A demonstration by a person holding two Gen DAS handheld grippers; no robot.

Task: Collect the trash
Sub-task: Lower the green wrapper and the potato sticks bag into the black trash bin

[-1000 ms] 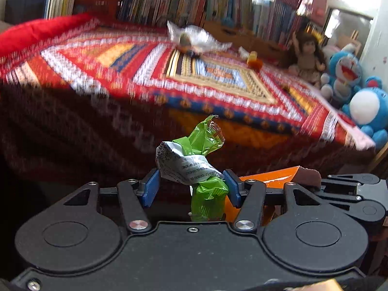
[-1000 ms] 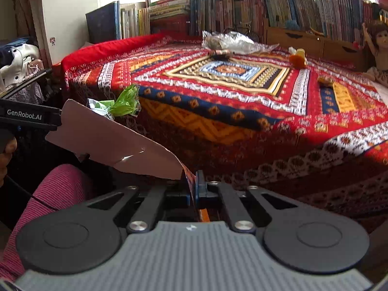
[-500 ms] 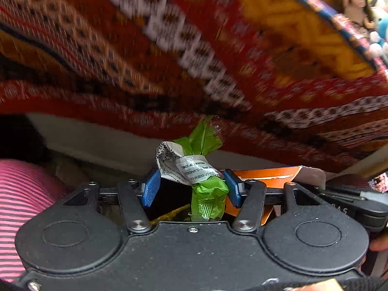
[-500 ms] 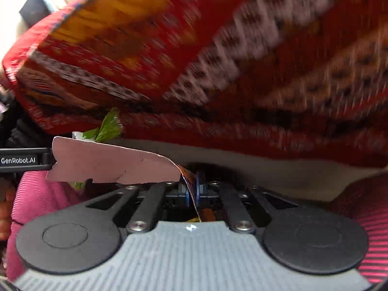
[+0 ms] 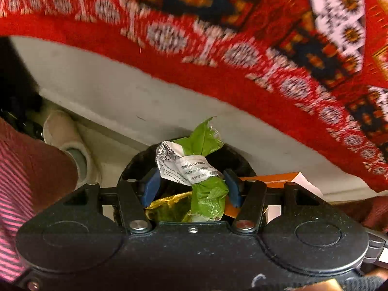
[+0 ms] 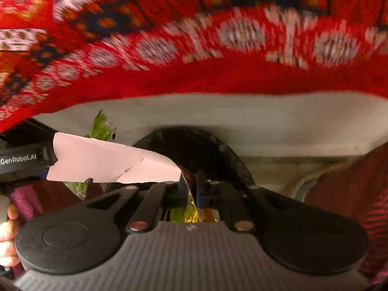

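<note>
Red patterned bedspread (image 5: 242,48) fills the upper half of both my wrist views, blurred, its hem hanging from ten o'clock down to four o'clock in the left view, with pale grey floor (image 5: 101,92) beneath it.

At nine o'clock in the left view I see a striped pink trouser leg (image 5: 14,194) and a foot in a cream slipper (image 5: 65,135) resting on the floor. Toward the centre, my left gripper (image 5: 191,186) pinches a crumpled green and silver wrapper (image 5: 198,167) between its blue pads (image 5: 150,186); the wrapper's green tail sticks up toward twelve o'clock. Directly behind and below it is the round dark mouth of a black bin (image 5: 135,162), with gold foil (image 5: 167,206) showing inside (partly hidden by the gripper body). At three o'clock from the wrapper, an orange and white piece of card (image 5: 278,179) pokes in just beside the right-hand finger.

In the right view, at nine o'clock, fingers of the person's hand (image 6: 7,232) grip the other tool, whose label reads GenRobot.AI. A pale pink, torn card flap (image 6: 109,162) stretches from there toward the centre, with the green wrapper (image 6: 101,128) peeking above and below it. My right gripper (image 6: 191,189) is pressed together on the card's orange edge, above the same bin's rim (image 6: 228,155). At three o'clock sits another reddish striped leg (image 6: 359,194).
</note>
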